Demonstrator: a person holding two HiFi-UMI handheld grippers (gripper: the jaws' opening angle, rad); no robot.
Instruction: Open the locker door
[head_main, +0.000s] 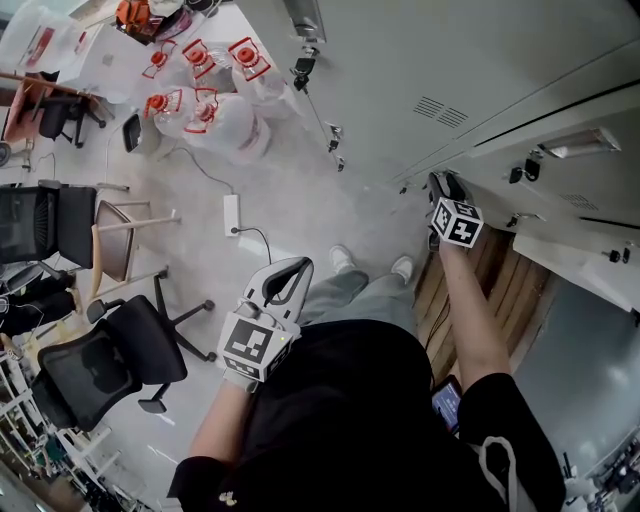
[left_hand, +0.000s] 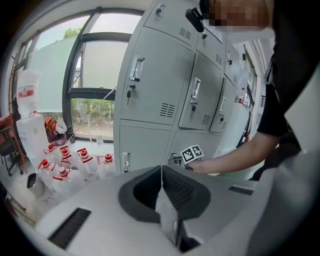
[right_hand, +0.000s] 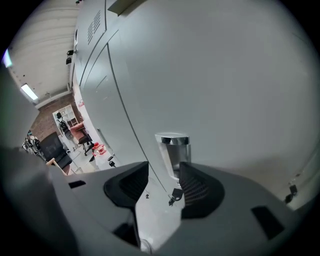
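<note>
1. The right hand-held gripper (right_hand: 162, 176) has its jaws wide apart and points at a grey locker door (right_hand: 215, 85) close in front of it
2. The door's chrome handle (right_hand: 172, 147) stands upright just ahead of the jaws, in line with the gap and nearer the right jaw; neither pad presses on it
3. A small key (right_hand: 175, 194) hangs just under the handle, between the jaw tips and the door face
4. A seam (right_hand: 125, 115) between doors runs just left of the handle and passes behind the left jaw
5. The left hand-held gripper (left_hand: 161, 172) has its jaws closed together with nothing between them, well back from the door at the person's left side
6. Ahead of the left one stands the bank of lockers (left_hand: 160, 75); the person's right forearm (left_hand: 235, 155) reaches across to its low row
7. To its left, water bottles (left_hand: 65, 167) with red caps crowd the floor (head_main: 290, 200) beside a water dispenser (left_hand: 30, 135), under a window (left_hand: 95, 65)
8. Further to that side, away from the lockers, are a black office chair (head_main: 110, 365), a wooden chair (head_main: 120, 235) and a white power strip (head_main: 232, 213) with its cable
</note>
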